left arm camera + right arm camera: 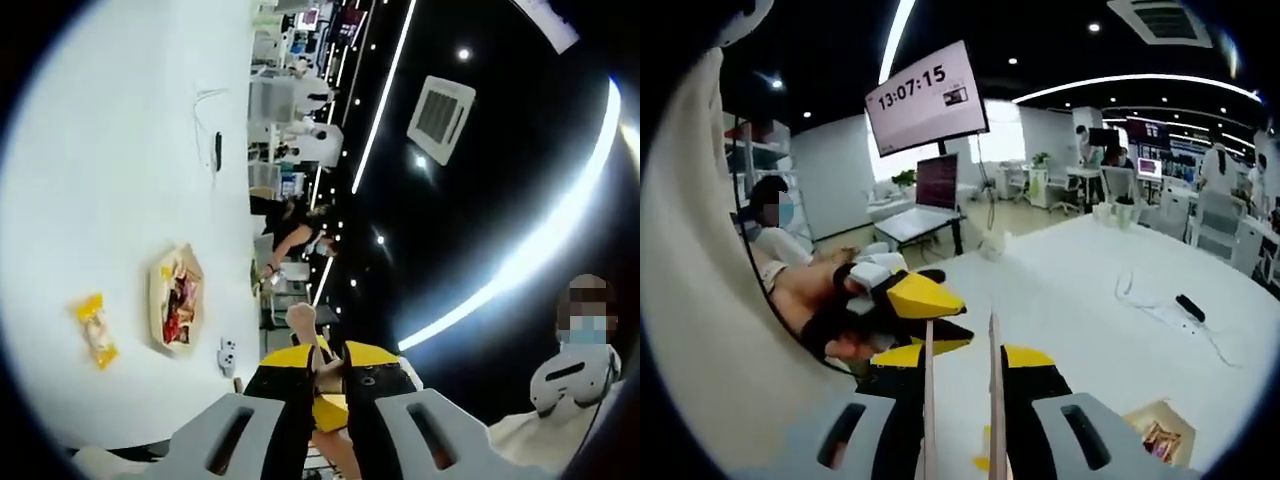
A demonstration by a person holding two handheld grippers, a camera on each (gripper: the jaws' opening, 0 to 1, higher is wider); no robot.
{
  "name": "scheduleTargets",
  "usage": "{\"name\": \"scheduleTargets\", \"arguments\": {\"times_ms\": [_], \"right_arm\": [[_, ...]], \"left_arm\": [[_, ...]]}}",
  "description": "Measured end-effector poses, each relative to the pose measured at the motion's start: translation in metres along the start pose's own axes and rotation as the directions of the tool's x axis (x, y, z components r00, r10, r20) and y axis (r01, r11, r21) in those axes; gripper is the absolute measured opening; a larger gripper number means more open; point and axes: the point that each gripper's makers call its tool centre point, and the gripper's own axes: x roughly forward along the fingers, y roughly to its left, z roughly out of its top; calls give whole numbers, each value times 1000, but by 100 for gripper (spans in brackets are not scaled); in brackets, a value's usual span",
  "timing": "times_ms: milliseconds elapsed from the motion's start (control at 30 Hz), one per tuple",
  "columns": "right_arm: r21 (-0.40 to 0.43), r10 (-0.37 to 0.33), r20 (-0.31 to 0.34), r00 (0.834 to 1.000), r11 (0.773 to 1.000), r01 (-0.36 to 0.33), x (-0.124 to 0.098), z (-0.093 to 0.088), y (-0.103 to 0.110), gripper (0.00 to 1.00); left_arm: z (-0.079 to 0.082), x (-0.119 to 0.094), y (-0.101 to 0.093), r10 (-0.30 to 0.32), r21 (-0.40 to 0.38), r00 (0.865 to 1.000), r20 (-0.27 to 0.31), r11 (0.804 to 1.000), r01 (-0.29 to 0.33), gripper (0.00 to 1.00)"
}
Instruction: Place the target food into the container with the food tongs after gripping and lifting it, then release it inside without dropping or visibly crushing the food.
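The white tabletop runs wide and mostly bare in the left gripper view, which is rolled so the surface stands along the left side. On it, well in from the edge, sits the container, an angular paper tray with snack packets inside, and just beside it, apart from its rim, lies the target food, a yellow packet flat on the surface. A black cable lies farther along, near the far edge. The left tongs are raised off the surface and point past its edge into the room, their jaws close together and holding nothing. In the right gripper view the right tongs hover level over the tabletop's near part, two thin wooden blades a narrow gap apart with nothing between them; the container's corner shows low to the right.
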Motion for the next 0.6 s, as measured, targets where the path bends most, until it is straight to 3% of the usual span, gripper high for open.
{"name": "scheduleTargets", "arguments": {"times_ms": [133,467,600], "right_arm": [[-16,4,-32,999,1000,-4,0,-5,0,29],[-7,18,-31,999,1000,-18,1,-6,3,27],[15,12,-44,999,1000,-12,2,-12,2,27]], "left_arm": [[-3,0,1,6,15,1000,-14,1000,-6,8],[-1,-3,4,-5,-15,1000,4,1000,5,9],[-2,-4,11,30,21,999,19,999,-30,10]]}}
